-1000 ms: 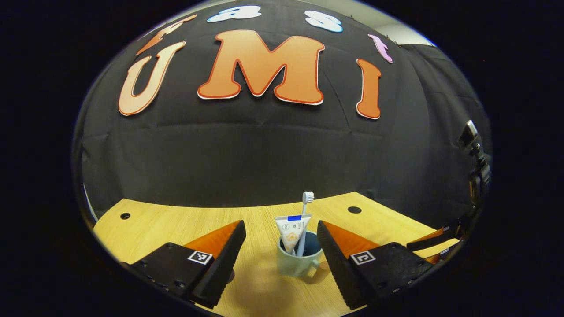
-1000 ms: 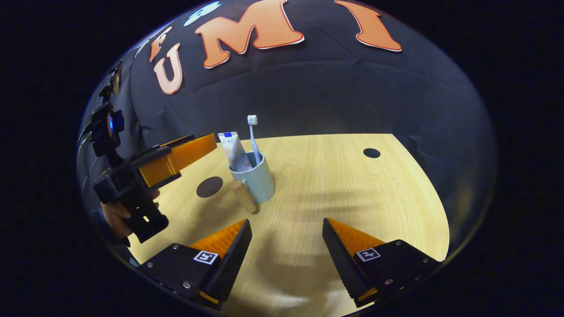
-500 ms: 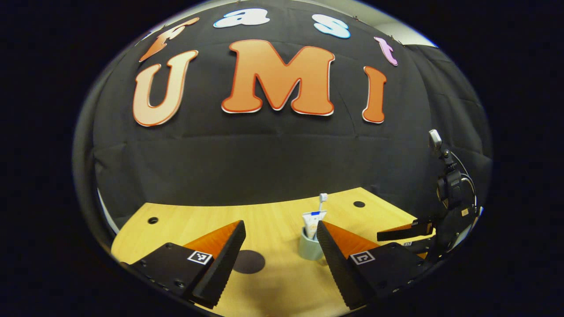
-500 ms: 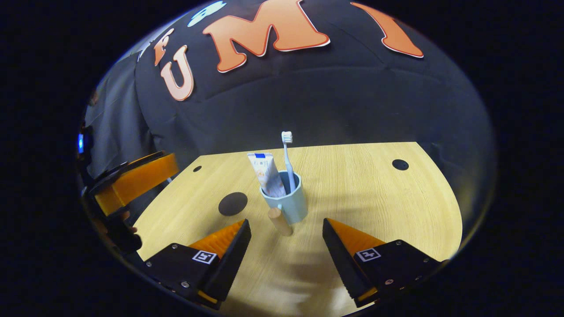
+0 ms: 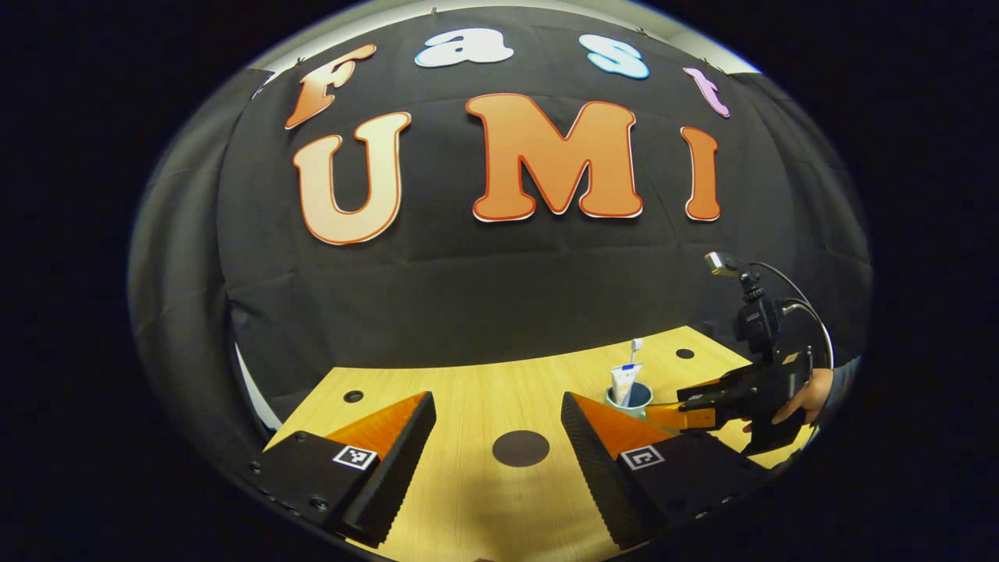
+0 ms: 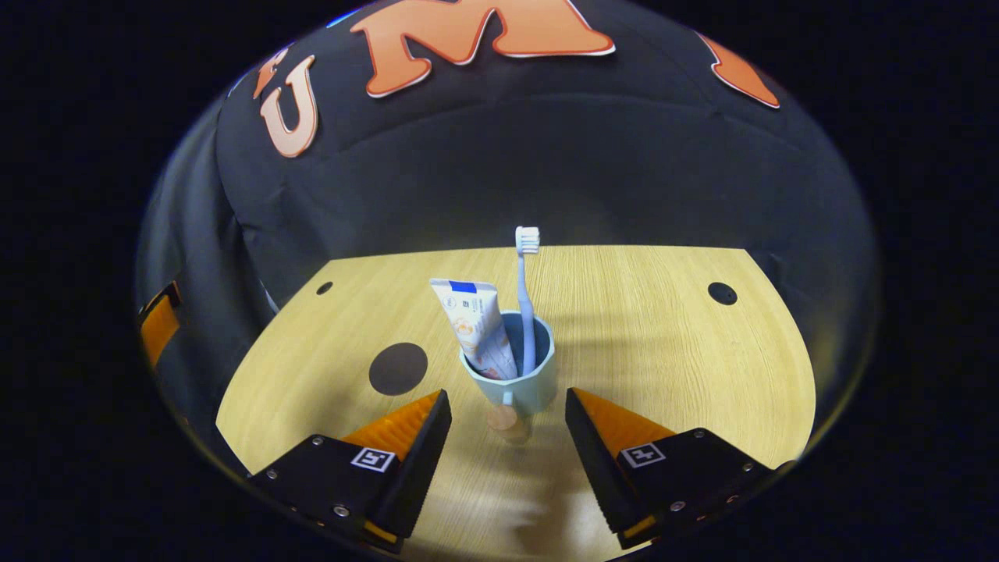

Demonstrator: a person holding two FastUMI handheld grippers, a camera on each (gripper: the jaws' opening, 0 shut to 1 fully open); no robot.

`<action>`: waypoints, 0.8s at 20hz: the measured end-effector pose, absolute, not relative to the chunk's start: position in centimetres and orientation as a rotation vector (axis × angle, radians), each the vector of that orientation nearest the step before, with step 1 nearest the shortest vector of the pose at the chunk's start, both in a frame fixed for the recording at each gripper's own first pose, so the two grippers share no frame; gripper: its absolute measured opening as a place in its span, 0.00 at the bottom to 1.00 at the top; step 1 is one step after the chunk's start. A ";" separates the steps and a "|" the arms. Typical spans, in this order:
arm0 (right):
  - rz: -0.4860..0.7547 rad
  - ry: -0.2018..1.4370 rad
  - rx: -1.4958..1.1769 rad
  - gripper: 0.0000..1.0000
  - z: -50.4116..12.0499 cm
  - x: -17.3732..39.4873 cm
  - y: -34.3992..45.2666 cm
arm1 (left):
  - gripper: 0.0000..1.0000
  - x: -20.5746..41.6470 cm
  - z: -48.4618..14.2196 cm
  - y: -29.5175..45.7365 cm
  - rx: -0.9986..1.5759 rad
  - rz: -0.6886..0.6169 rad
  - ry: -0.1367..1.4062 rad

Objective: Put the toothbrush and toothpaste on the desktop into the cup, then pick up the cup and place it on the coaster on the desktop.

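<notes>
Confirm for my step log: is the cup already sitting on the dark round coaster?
No: in the right gripper view the cup stands on bare desktop, apart from the coaster lying to its left.

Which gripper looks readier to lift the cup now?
Right. The right gripper is open with the cup's handle between its fingers; the left gripper points at the coaster, cup off to its side.
</notes>
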State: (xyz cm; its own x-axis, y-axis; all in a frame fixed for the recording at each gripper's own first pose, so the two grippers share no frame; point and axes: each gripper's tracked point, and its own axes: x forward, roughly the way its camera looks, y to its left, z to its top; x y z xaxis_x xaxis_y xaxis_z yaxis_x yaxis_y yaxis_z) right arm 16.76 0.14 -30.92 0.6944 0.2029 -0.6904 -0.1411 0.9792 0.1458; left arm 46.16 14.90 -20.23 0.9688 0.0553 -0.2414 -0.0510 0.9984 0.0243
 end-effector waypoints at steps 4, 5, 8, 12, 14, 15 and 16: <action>0.174 0.859 0.060 0.84 -32.5 17.4 1.2 | 0.96 44.6 -21.3 17.3 0.008 0.089 0.288; 0.167 0.874 0.048 0.83 -32.9 17.7 1.4 | 0.96 44.2 -21.5 17.7 0.004 0.095 0.300; 0.132 0.929 0.032 0.77 -34.2 18.0 1.6 | 0.96 43.8 -22.5 18.7 -0.013 0.108 0.332; 0.077 0.992 0.020 0.62 -35.7 18.1 0.9 | 0.96 43.3 -23.4 19.4 -0.026 0.117 0.361; 0.061 1.030 0.038 0.44 -36.3 17.8 1.0 | 0.96 43.2 -23.7 19.4 -0.034 0.112 0.375; 0.057 1.046 0.038 0.40 -36.2 17.5 0.8 | 0.96 43.2 -23.8 19.3 -0.037 0.108 0.380; 0.049 1.038 0.035 0.29 -36.4 17.7 0.7 | 0.96 43.3 -24.0 19.1 -0.038 0.104 0.384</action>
